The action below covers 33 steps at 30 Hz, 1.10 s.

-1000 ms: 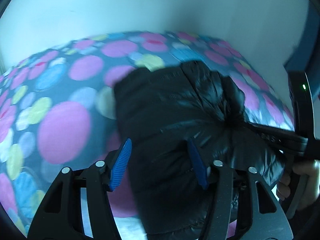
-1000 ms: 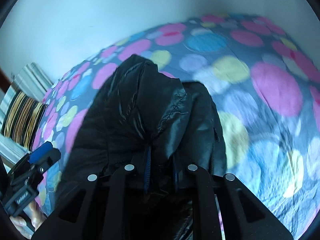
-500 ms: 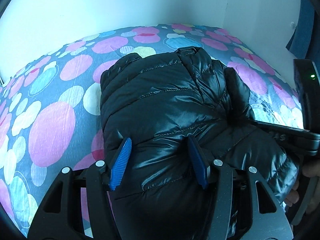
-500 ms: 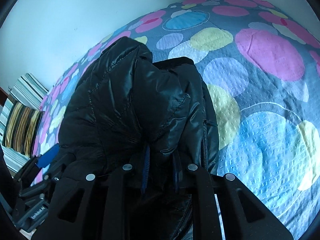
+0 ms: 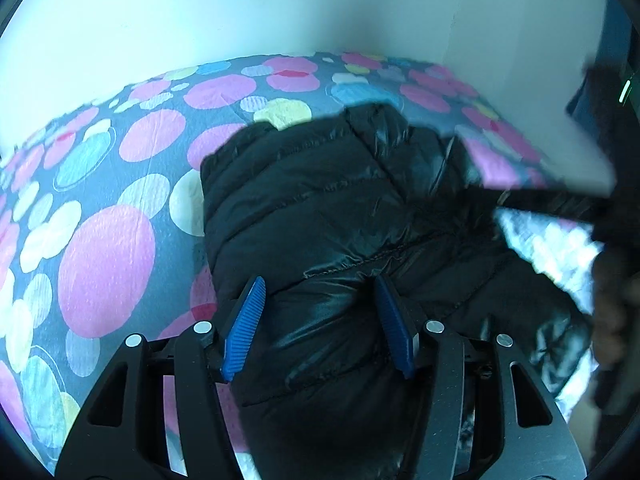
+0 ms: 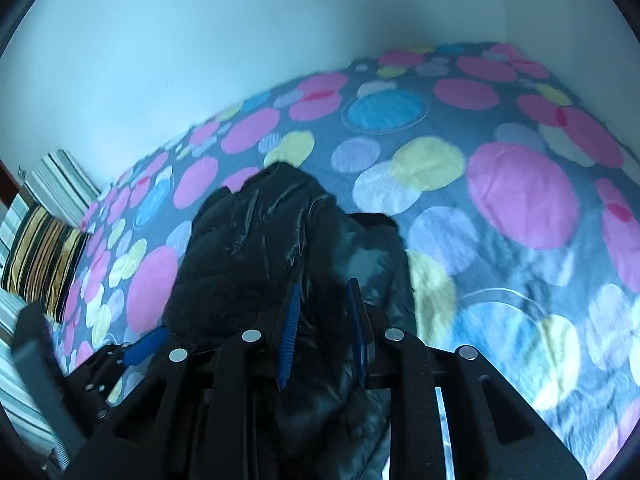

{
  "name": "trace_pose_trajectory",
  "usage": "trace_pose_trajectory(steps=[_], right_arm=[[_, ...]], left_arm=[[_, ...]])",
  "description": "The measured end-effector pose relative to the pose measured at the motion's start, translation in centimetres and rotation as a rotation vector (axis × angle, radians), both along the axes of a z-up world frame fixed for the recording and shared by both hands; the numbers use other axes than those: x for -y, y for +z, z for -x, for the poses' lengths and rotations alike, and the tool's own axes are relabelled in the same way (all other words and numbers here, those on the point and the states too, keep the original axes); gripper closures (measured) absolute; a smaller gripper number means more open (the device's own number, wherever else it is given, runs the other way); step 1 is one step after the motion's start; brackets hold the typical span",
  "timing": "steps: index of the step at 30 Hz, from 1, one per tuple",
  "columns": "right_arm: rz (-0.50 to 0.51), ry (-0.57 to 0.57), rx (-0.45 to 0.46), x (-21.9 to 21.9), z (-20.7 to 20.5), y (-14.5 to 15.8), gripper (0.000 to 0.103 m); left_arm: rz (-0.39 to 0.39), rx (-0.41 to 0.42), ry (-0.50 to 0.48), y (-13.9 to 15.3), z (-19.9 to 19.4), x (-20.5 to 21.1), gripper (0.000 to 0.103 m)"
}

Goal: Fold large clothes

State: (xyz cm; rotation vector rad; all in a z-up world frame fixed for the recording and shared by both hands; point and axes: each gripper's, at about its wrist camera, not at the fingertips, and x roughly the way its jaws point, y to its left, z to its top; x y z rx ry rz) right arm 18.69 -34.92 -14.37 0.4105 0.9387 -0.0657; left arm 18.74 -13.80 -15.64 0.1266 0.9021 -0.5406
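A black puffy jacket [image 5: 320,208] lies bunched on a bedspread of coloured circles [image 5: 104,264]. My left gripper [image 5: 319,322] is shut on a thick fold at the jacket's near edge, and the padding bulges between the blue pads. In the right wrist view the jacket [image 6: 248,264] is a dark heap ahead. My right gripper [image 6: 323,332] is opening its jaws: fabric still sits between the pads, but the left pad's ribbed face shows bare. In the left wrist view the right gripper [image 5: 536,196] is a blurred dark bar at the jacket's right side.
The bedspread [image 6: 520,200] runs back to a pale wall. A striped pillow [image 6: 44,248] lies at the far left end. A hand [image 5: 612,320] shows at the right edge of the left wrist view. The left gripper's blue pad [image 6: 140,348] shows low on the left.
My right gripper has pulled back and up from the jacket, and its pads have parted slightly. The left gripper has kept its hold and place.
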Motion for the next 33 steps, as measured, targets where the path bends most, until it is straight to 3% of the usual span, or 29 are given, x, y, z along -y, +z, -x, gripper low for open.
trace_pose_trajectory(steps=[2, 4, 8, 15, 20, 33], right_arm=[[0.024, -0.005, -0.020, -0.2, -0.1, -0.7, 0.080], [0.025, -0.006, -0.035, 0.0, -0.4, -1.2, 0.080], [0.033, 0.001, -0.061, 0.1, -0.8, -2.1, 0.081], [0.018, 0.016, -0.121, 0.7, -1.8, -5.3, 0.081], [-0.029, 0.004, -0.119, 1.4, -1.9, -6.8, 0.081], [0.011, -0.039, -0.057, 0.9, -0.6, -3.8, 0.078]], left_arm=[[0.041, 0.008, 0.045, 1.1, -1.4, -1.6, 0.047], [0.029, 0.012, 0.069, 1.0, -2.9, -1.9, 0.047], [0.021, -0.066, 0.057, -1.6, -6.8, -1.6, 0.044], [-0.033, -0.077, 0.020, -4.4, -7.5, 0.5, 0.043], [-0.014, -0.090, 0.021, -5.4, -7.7, 0.5, 0.044], [-0.021, -0.037, 0.022, -3.7, -6.7, 0.1, 0.045]])
